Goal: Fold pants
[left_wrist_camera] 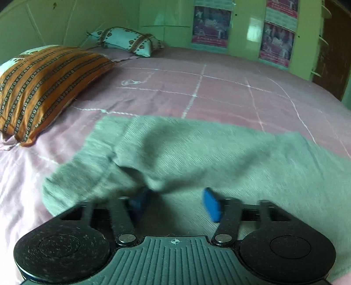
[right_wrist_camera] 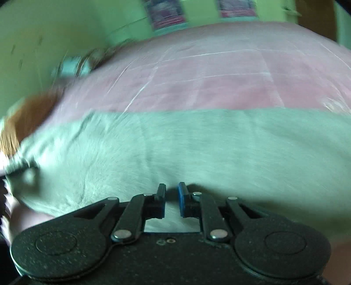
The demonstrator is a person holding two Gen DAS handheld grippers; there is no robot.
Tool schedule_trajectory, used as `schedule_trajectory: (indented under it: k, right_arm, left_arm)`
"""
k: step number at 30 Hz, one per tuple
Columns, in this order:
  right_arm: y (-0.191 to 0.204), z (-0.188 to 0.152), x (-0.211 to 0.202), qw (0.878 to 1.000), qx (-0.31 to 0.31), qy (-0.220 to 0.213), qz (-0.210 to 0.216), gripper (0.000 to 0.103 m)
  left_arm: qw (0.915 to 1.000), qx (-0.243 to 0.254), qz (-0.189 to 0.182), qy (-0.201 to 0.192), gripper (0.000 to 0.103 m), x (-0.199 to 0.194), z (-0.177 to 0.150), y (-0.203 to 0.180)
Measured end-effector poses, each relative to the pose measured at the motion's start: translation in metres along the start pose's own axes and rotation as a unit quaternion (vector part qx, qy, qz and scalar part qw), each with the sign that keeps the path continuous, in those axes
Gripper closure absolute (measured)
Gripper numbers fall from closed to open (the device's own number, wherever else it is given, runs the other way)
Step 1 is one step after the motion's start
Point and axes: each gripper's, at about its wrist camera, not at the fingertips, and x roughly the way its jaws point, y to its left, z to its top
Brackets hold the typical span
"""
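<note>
1. Left wrist view. The left gripper [left_wrist_camera: 175, 202] stands partly open, its blue pads [left_wrist_camera: 211, 203] apart. The grey pants [left_wrist_camera: 197, 153] lie spread across the pink bed sheet [left_wrist_camera: 219, 92], directly ahead of and beneath the gripper. A raised fold of the cloth reaches down to the left pad; blur hides whether the pads press on it. An orange striped pillow [left_wrist_camera: 43, 87] lies to the left of the pants, apart from them. A pale patterned pillow [left_wrist_camera: 125, 40] sits farther back by the green wall [left_wrist_camera: 65, 19], where posters [left_wrist_camera: 211, 26] hang.

2. Right wrist view, heavily blurred. The right gripper [right_wrist_camera: 171, 199] is narrowed to a small gap, with nothing seen clamped between its pads. The pants [right_wrist_camera: 197, 149] stretch in a wide band from left to right, just ahead of and under the fingertips. The bed sheet [right_wrist_camera: 219, 76] extends beyond them to the wall.
</note>
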Motion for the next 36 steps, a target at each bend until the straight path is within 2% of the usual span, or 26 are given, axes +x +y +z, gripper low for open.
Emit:
schedule_trajectory:
  k: [2,3,4,5,6,9,12,14,16,18,20,22,26,27,28,29,30,32,33,34,36]
  right_arm:
    - [0.012,0.009,-0.001,1.000,0.005,-0.009,0.007,0.096]
    - [0.016,0.011,-0.005,1.000,0.008,-0.016,0.016,0.096]
    - [0.021,0.012,-0.009,1.000,0.002,-0.022,0.021,0.096]
    - [0.027,0.012,-0.011,0.999,-0.011,-0.028,0.022,0.096]
    - [0.035,0.015,-0.010,0.999,-0.021,-0.031,0.027,0.096]
    - [0.059,0.022,0.010,0.998,-0.038,-0.015,0.046,0.096]
    - [0.091,0.037,0.046,0.996,-0.063,0.030,0.056,0.096]
    - [0.111,0.042,0.061,0.995,-0.091,0.031,0.041,0.096]
    - [0.116,0.049,0.062,0.995,-0.084,0.033,0.052,0.094]
    - [0.111,0.052,0.053,0.995,-0.074,0.011,0.060,0.094]
    - [0.104,0.055,0.049,0.996,-0.069,-0.007,0.059,0.094]
    - [0.100,0.064,0.048,0.996,-0.066,-0.016,0.066,0.094]
    - [0.123,0.091,0.089,0.995,-0.071,-0.007,0.072,0.094]
    - [0.133,0.096,0.101,0.994,-0.075,0.000,0.078,0.093]
    - [0.142,0.102,0.116,0.993,-0.075,0.016,0.085,0.092]
    - [0.148,0.107,0.133,0.993,-0.072,0.036,0.088,0.093]
    - [0.153,0.110,0.146,0.993,-0.070,0.052,0.083,0.093]
    - [0.161,0.113,0.150,0.993,-0.084,0.032,0.076,0.090]
    - [0.163,0.116,0.150,0.993,-0.087,0.023,0.077,0.087]
    - [0.163,0.119,0.150,0.993,-0.085,0.020,0.076,0.089]
    - [0.157,0.124,0.137,0.994,-0.066,-0.018,0.081,0.088]
  left_arm:
    - [0.9997,-0.016,-0.015,-0.006,0.053,-0.009,0.006,0.004]
    - [0.9996,-0.013,-0.011,-0.022,0.046,-0.017,0.008,0.002]
    - [0.9991,-0.002,0.003,-0.043,0.020,-0.024,0.011,-0.002]
    - [0.9979,0.010,0.014,-0.063,0.009,-0.028,0.015,-0.007]
    - [0.9972,0.017,0.012,-0.072,0.004,-0.028,0.020,-0.010]
    - [0.9975,0.038,-0.016,-0.057,0.004,-0.004,0.040,-0.024]
    - [0.9968,0.073,0.032,0.004,0.004,0.048,0.045,-0.023]
    - [0.9968,0.074,0.031,0.003,0.004,0.062,0.043,-0.013]
    - [0.9948,0.088,0.051,-0.004,0.004,0.062,0.048,-0.016]
    - [0.9946,0.050,0.090,-0.010,0.004,0.062,0.054,-0.004]
    - [0.9969,-0.012,0.074,-0.023,0.004,0.045,0.056,0.013]
    - [0.9961,-0.004,0.075,-0.048,0.004,0.032,0.057,0.010]
    - [0.9962,0.024,0.038,-0.074,0.004,0.024,0.058,-0.009]
    - [0.9972,0.033,0.041,-0.052,0.004,0.035,0.057,-0.011]
    - [0.9970,0.036,0.065,-0.021,0.004,0.047,0.054,-0.010]
    - [0.9955,0.037,0.087,-0.007,0.002,0.057,0.048,-0.004]
    - [0.9950,0.020,0.097,-0.006,0.000,0.062,0.043,0.007]
    - [0.9961,-0.056,0.068,0.009,0.000,0.066,0.043,0.031]
    - [0.9954,-0.063,0.071,0.011,0.000,0.064,0.046,0.033]
    - [0.9945,-0.067,0.080,0.002,0.000,0.058,0.049,0.031]
    - [0.9925,-0.063,0.098,-0.036,0.000,0.044,0.049,0.029]
